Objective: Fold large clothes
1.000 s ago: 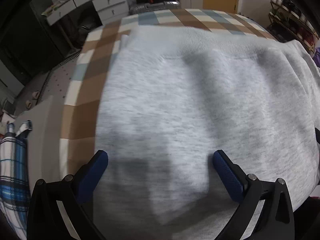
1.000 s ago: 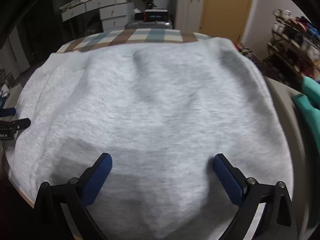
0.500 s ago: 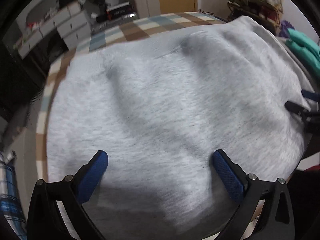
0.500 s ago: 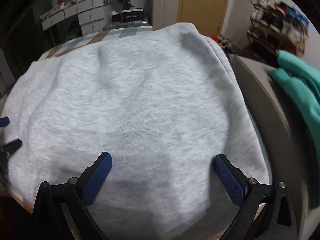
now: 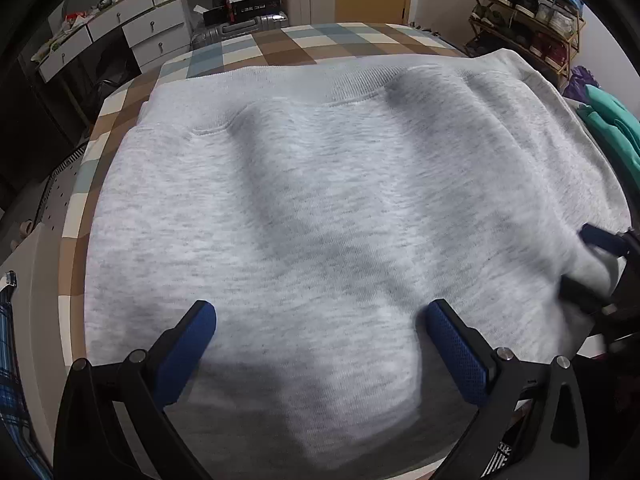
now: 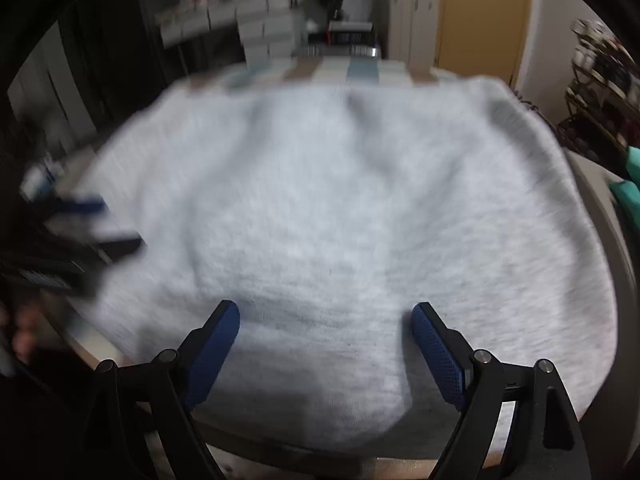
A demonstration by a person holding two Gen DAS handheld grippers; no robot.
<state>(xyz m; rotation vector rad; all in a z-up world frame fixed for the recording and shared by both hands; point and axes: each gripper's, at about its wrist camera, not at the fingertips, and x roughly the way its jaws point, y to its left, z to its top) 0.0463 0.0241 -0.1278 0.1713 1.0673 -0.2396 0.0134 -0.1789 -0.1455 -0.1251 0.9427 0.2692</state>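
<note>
A large light-grey sweatshirt [image 5: 320,200] lies spread over the checked tablecloth [image 5: 280,46], its ribbed hem at the far side. My left gripper [image 5: 320,318] stands open low over the garment's near part, with grey cloth lying between its blue fingertips [image 5: 200,324]. My right gripper [image 6: 324,318] is over the near edge of the sweatshirt [image 6: 340,208], and its jaws are closing with a bulge of cloth between them, not pinched. The right gripper [image 5: 592,264] shows at the right edge of the left wrist view. The left gripper [image 6: 92,224] is a blur at the left.
A teal garment [image 5: 612,136] lies on the grey surface to the right. Plaid cloth [image 5: 8,360] sits at the near left. White drawers [image 5: 120,32], a suitcase [image 5: 240,28] and a shoe rack [image 5: 532,0] stand beyond the table. A hand [image 6: 24,332] shows at the left.
The right gripper's jaws have narrowed, and it has swung left, closer to the left gripper, leaving its view blurred. The left view turned to face the sweatshirt squarely, then held still.
</note>
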